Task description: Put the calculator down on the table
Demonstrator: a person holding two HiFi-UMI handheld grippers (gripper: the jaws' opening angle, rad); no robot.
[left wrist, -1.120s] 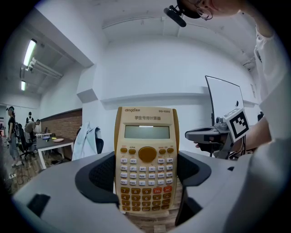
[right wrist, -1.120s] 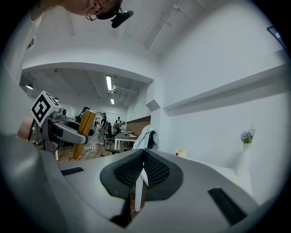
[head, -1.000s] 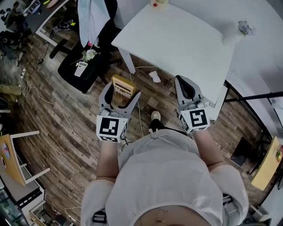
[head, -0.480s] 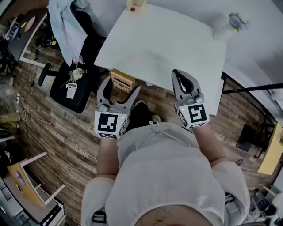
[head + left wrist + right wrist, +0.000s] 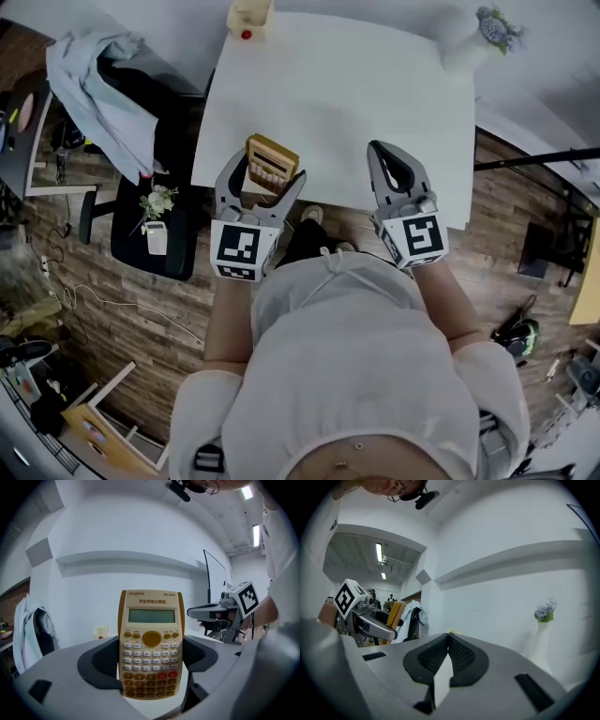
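A yellow calculator (image 5: 272,161) stands upright between the fingers of my left gripper (image 5: 265,175), which is shut on its sides. It hangs over the near left edge of the white table (image 5: 347,84). In the left gripper view the calculator (image 5: 150,644) faces the camera, keys and screen showing, gripped low by both pads. My right gripper (image 5: 387,152) is shut and holds nothing, over the table's near edge to the right. Its pads meet in the right gripper view (image 5: 448,638), where the calculator's edge (image 5: 395,613) shows at far left.
A white vase with flowers (image 5: 469,42) stands at the table's far right corner. A small cream box (image 5: 248,19) sits at its far left. A black chair draped with pale cloth (image 5: 112,103) and a small flower pot (image 5: 155,202) are left of the table, on the wooden floor.
The person has stepped up to the table. Both grippers went from over the wooden floor to the table's near edge, the calculator still held in the left one.
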